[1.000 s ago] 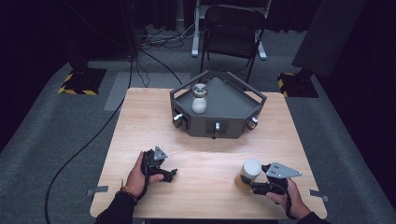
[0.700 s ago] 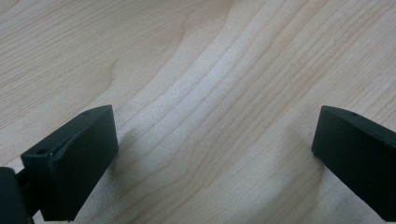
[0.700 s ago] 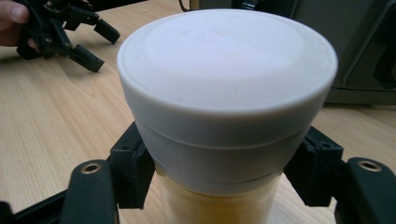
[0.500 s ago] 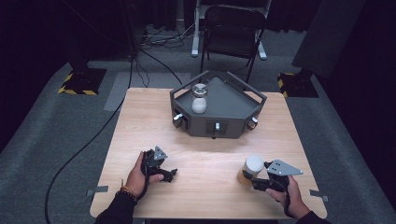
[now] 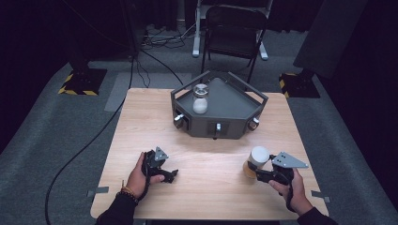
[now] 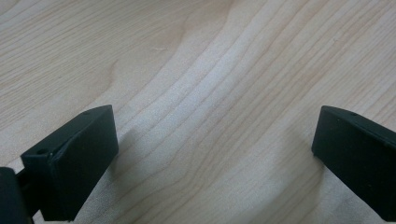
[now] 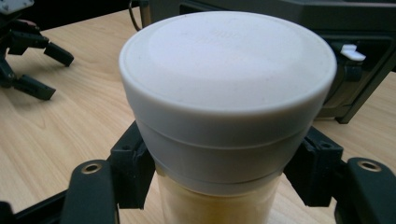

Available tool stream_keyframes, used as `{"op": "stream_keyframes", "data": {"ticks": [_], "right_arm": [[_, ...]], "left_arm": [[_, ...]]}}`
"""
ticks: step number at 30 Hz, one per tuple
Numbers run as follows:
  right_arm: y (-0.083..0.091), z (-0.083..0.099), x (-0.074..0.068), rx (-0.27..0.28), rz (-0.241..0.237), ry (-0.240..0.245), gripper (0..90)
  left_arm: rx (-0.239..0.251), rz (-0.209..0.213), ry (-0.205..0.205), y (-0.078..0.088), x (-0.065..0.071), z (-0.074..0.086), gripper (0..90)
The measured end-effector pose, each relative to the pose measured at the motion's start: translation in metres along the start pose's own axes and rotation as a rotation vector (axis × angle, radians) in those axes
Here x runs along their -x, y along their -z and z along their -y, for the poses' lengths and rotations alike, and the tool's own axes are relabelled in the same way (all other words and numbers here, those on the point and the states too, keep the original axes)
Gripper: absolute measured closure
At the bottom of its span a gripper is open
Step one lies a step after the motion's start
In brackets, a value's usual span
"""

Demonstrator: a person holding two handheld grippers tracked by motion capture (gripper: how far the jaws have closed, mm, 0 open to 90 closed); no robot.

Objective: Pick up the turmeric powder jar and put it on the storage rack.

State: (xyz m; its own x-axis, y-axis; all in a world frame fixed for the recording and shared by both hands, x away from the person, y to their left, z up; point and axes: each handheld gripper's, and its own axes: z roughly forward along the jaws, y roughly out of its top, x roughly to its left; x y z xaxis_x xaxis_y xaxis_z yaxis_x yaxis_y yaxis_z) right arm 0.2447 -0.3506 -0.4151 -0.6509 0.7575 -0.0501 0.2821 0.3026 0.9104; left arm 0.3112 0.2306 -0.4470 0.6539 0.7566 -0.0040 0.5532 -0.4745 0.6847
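A jar with a white cap (image 7: pixel 227 70) and pale yellow contents stands upright at the table's front right, also seen as the capped jar (image 5: pixel 258 156) from above. My right gripper (image 5: pixel 251 169) is shut on it, the jaws clamped on the body just under the cap. My left gripper (image 5: pixel 168 174) rests at the front left in a hand, jaws pointing right. Its jaws stand wide open over bare wood (image 6: pixel 215 135), with nothing between them. The right gripper view also shows that left gripper (image 7: pixel 35 65) off at the top left.
A dark three-cornered fixture (image 5: pixel 184 92) with knobs on its front sits at the table's far middle. A clear jar of white stuff (image 5: pixel 200 100) stands in it. Behind the wooden table (image 5: pixel 211 154) are a chair (image 5: pixel 234 28), cables and dark floor.
My right gripper has carried the capped jar a little away from the table's front edge. The left gripper has stayed put.
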Motion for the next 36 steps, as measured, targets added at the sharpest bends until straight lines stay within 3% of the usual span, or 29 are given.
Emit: {"op": "stream_keyframes", "data": {"ticks": [23,36], "right_arm": [[-0.006,-0.053,0.0,0.02,0.085,-0.006,33.8],[-0.013,-0.079,0.008,0.027,0.092,-0.015,33.8]], "left_arm": [[0.0,0.001,-0.001,0.0,0.0,0.0,0.0],[0.0,0.001,-0.001,0.0,0.0,0.0,0.0]]}}
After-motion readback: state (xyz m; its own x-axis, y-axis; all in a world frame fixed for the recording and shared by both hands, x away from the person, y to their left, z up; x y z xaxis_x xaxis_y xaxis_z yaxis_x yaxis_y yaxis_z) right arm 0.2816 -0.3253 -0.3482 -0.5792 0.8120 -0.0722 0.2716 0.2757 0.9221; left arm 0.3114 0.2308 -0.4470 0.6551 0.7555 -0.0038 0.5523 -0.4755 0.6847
